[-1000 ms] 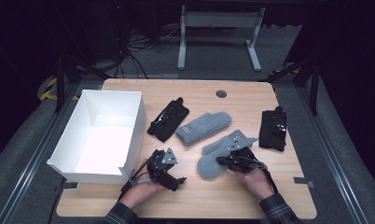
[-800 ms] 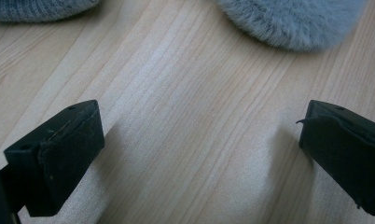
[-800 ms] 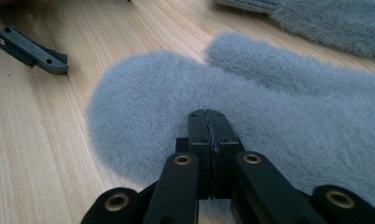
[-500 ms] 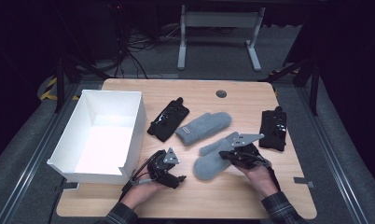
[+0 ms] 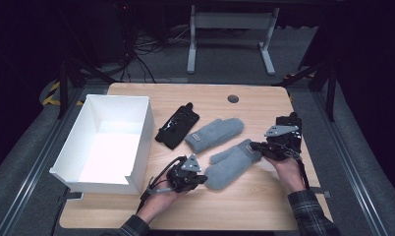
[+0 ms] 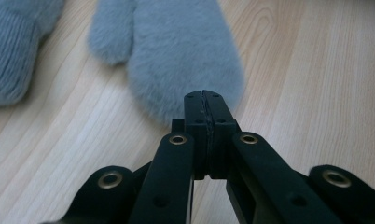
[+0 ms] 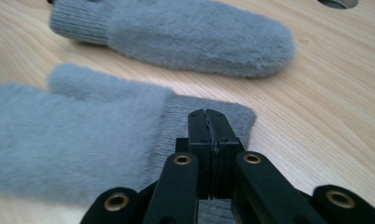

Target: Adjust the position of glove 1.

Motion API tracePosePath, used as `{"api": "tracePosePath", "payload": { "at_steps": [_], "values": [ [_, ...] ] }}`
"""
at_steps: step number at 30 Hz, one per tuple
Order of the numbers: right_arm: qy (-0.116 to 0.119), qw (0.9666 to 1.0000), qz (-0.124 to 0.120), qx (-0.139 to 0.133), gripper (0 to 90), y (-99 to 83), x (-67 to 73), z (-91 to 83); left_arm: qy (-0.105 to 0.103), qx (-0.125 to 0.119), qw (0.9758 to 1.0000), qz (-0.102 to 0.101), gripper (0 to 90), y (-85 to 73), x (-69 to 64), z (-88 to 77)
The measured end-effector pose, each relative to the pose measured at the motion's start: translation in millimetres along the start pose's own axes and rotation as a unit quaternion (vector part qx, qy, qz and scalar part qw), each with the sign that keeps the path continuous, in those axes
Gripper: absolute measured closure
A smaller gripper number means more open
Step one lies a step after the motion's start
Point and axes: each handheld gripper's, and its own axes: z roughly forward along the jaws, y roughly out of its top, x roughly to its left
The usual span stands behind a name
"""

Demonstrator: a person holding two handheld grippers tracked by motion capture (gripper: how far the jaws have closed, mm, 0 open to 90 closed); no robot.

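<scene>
Left tool (image 5: 201,178): jaws just closed on near mitten (image 5: 233,162) fingertip end | right tool (image 5: 255,146): clamped on its cuff | mitten gripped at both ends, ready to lift toward white box (image 5: 142,129).

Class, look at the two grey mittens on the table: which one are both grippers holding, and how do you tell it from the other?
The nearer grey mitten: the right gripper pinches its cuff, the left gripper its fingertip end. The farther mitten lies untouched.
</scene>
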Motion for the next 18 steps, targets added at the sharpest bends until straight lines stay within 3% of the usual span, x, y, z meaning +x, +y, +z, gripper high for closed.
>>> {"api": "tracePosePath", "payload": {
  "at_steps": [3, 9, 18],
  "values": [
    [-0.003, 1.0000, 0.001, -0.009, 90.0, 4.7, -5.7, 7.4, -0.010, -0.002, 0.9999, 0.004, 89.7, 8.7, -3.2, 8.3],
    [-0.005, 0.9999, 0.001, 0.014, 90.0, 4.2, -11.2, 21.2, -0.016, 0.023, 0.9996, 0.005, 89.7, 10.2, -2.1, 24.0],
    [-0.004, 0.9995, -0.006, 0.030, 90.0, -1.8, -8.2, 17.0, -0.007, 0.038, 0.9993, 0.002, 89.8, 8.0, 2.7, 29.3]
  ]
}}
